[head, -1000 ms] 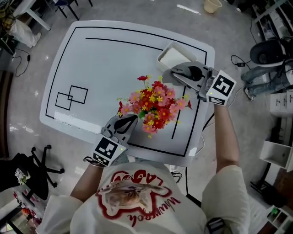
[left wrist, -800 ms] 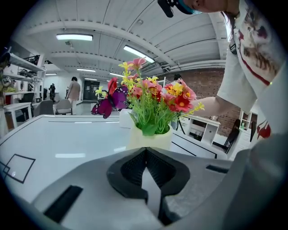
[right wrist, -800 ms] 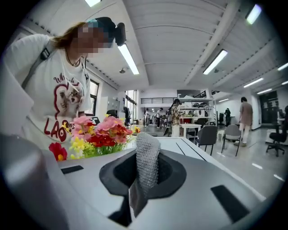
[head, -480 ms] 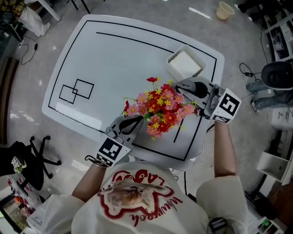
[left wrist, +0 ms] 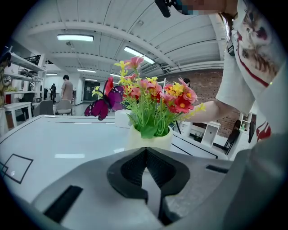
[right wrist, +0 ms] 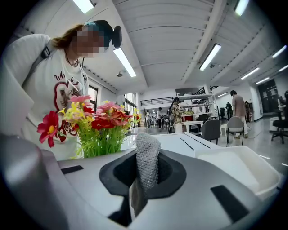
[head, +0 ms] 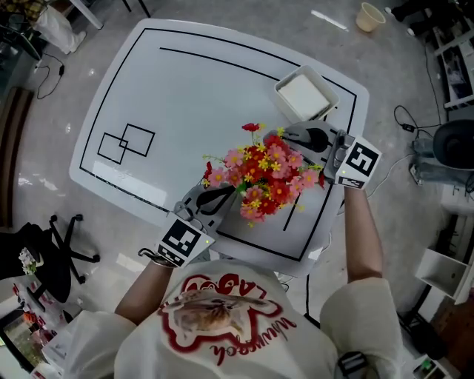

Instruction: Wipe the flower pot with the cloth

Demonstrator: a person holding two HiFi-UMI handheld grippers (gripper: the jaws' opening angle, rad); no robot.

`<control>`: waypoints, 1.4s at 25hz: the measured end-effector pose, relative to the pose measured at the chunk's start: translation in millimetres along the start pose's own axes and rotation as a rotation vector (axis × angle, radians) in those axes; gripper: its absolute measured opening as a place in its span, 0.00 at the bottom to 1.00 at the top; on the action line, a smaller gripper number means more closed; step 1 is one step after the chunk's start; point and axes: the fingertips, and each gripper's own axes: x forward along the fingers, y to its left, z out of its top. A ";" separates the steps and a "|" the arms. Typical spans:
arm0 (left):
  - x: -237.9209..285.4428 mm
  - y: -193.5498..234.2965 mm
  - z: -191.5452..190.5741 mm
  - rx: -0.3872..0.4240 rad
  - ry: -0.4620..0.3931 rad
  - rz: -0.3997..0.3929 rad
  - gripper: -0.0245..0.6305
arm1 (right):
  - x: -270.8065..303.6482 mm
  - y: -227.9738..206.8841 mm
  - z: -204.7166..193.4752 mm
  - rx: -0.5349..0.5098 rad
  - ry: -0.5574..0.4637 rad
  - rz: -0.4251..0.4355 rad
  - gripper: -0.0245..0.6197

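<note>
A cream flower pot holds red, pink and yellow flowers near the table's front right. From above the blooms hide the pot. My left gripper is shut and empty, its tips close to the pot's near-left side. On the bouquet's far right, my right gripper is shut on a grey knitted cloth that stands up between its jaws. In the right gripper view the flowers lie to the left of the cloth.
A white square tray sits at the table's back right corner, just behind the right gripper. Black lines mark the white table, with two overlapping squares at the left. A cup stands on the floor beyond.
The right gripper has come away from the white tray toward the flowers, holding the cloth. The left gripper stays beside the pot's near side.
</note>
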 end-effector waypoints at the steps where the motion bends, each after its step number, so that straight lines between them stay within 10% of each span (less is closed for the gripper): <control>1: -0.1 1.4 -0.1 -0.002 0.000 0.002 0.04 | 2.2 -3.7 0.5 -0.004 -0.001 0.006 0.08; 16: 0.9 -7.3 -8.7 -0.013 0.008 0.003 0.04 | 56.4 25.8 -12.3 -0.034 0.140 0.377 0.08; 35: -1.2 -9.2 -4.6 0.004 0.000 0.008 0.04 | 33.1 19.8 -26.6 0.008 0.157 0.272 0.08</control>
